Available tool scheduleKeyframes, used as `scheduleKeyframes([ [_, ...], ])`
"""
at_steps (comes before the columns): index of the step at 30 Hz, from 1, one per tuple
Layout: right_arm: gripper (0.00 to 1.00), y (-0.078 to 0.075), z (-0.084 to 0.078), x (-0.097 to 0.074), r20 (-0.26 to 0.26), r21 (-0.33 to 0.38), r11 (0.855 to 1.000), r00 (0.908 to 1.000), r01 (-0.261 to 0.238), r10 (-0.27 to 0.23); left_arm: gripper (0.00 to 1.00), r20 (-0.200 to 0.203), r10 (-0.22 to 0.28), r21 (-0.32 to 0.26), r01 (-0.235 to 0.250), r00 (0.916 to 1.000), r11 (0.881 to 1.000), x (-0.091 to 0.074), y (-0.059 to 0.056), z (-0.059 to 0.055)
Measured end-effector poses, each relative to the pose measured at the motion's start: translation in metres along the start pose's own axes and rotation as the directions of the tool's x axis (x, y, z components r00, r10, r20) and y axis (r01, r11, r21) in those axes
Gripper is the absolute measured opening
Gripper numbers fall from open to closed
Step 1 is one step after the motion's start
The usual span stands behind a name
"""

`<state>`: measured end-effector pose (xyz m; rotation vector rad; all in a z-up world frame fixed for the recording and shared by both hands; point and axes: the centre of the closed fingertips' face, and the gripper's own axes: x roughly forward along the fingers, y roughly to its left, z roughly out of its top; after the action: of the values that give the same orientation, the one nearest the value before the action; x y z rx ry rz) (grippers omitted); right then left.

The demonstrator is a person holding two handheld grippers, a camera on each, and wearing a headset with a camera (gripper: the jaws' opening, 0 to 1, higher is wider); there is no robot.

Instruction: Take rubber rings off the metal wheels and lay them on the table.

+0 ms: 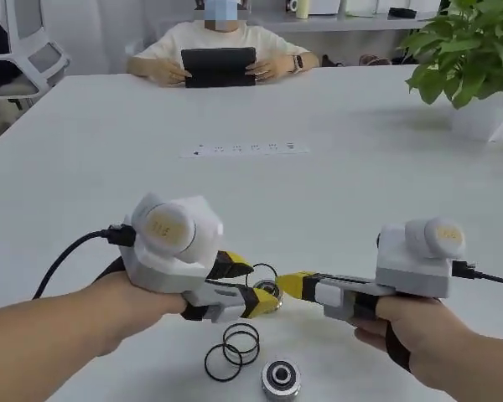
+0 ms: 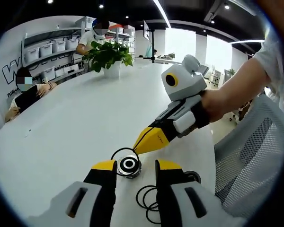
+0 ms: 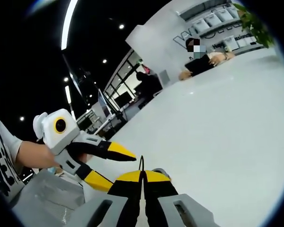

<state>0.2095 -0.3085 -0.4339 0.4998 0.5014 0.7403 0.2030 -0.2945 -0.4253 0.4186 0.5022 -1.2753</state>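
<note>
- A metal wheel [image 1: 268, 292] stands on the white table [image 1: 360, 184]; every place below is given from it.
- Far beyond the wheel, a person [image 1: 222, 38] sits at the table's far edge with a dark tablet [image 1: 218, 67]. A thin strip of printed marks [image 1: 247, 149] lies between them and the wheel.
- Beyond the wheel and to its right is a leafy plant [image 1: 461, 46].
- The left gripper [image 1: 253, 285] has its jaws spread, one on each side of the wheel. In the left gripper view the wheel is against one jaw, with a gap to the other.
- The right gripper [image 1: 290, 286] reaches in from the wheel's right. Its jaws are pressed together on a rubber ring [image 2: 119, 151], a black loop arching over the wheel's top.
- There are two wheels. The second wheel [image 1: 281, 377] lies apart from the first, on its near side.
- The loose rings [image 1: 235, 350] lie between the two wheels. They overlap, and there seem to be three.
- A white pot [image 1: 486, 117] holds the plant. Far beyond the wheel, wall shelves carry pale bins [image 2: 38, 52], and what is in them cannot be made out.
</note>
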Motion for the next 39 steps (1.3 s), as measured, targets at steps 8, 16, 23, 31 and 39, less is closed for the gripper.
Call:
scheduleKeyframes([
  [8, 0.0, 0.007, 0.0, 0.002, -0.001, 0.011, 1.0, 0.9998, -0.022, 0.022, 0.36, 0.011, 0.001, 0.01, -0.001, 0.9999, 1.0, -0.014, 0.001, 0.0],
  [16, 0.0, 0.014, 0.0, 0.005, -0.01, 0.03, 0.998, 0.9988, -0.048, 0.048, 0.41, 0.037, 0.002, 0.0, -0.002, 0.9993, 1.0, -0.028, -0.001, 0.002],
  [23, 0.0, 0.019, -0.004, 0.008, -0.034, 0.039, 0.997, 0.9971, -0.067, 0.069, 0.44, 0.044, 0.008, -0.005, -0.007, 0.999, 1.0, -0.036, -0.003, -0.002],
  [31, 0.0, 0.024, -0.012, 0.012, -0.066, 0.054, 0.995, 0.9937, -0.088, 0.091, 0.48, 0.031, 0.006, -0.015, -0.006, 0.9995, 1.0, -0.045, -0.005, -0.014],
  [39, 0.0, 0.027, -0.025, 0.014, -0.111, 0.088, 0.991, 0.9881, -0.097, 0.107, 0.49, 0.02, 0.011, -0.029, -0.011, 0.9997, 1.0, -0.052, -0.005, -0.025],
])
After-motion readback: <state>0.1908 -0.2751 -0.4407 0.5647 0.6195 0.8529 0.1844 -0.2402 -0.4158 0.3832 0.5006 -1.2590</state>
